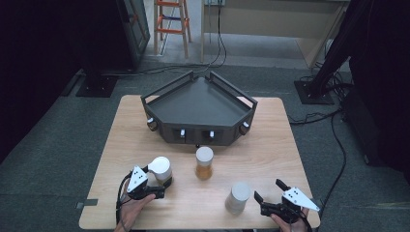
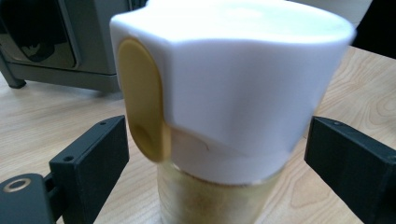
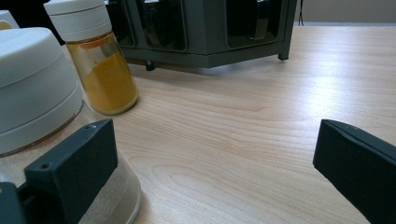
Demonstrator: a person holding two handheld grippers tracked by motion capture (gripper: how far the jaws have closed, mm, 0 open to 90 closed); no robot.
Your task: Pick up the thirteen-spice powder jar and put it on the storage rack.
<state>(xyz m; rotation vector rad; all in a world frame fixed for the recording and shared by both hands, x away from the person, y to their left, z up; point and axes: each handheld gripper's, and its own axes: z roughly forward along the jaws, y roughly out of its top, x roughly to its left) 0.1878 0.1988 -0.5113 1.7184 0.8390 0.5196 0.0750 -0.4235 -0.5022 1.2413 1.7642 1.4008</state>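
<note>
A spice jar with a white lid (image 1: 159,169) (image 2: 233,93) and a yellow flap stands at the table's front left, pale powder inside. My left gripper (image 1: 163,186) (image 2: 217,154) has a jaw on each side of the lid, close to it, with a thin gap still showing. A second white-lidded jar (image 1: 238,197) (image 3: 32,93) stands at the front right. My right gripper (image 1: 268,189) (image 3: 215,154) rests open just right of it, bare wood between its jaws. An orange-powder jar (image 1: 204,163) (image 3: 100,65) stands mid-table.
A dark grey corner-shaped rack (image 1: 198,104) (image 3: 210,28) with round slots in its front sits at the back of the wooden table (image 1: 270,140). Beyond the table are a ladder (image 1: 171,24), stand bases and cables on the floor.
</note>
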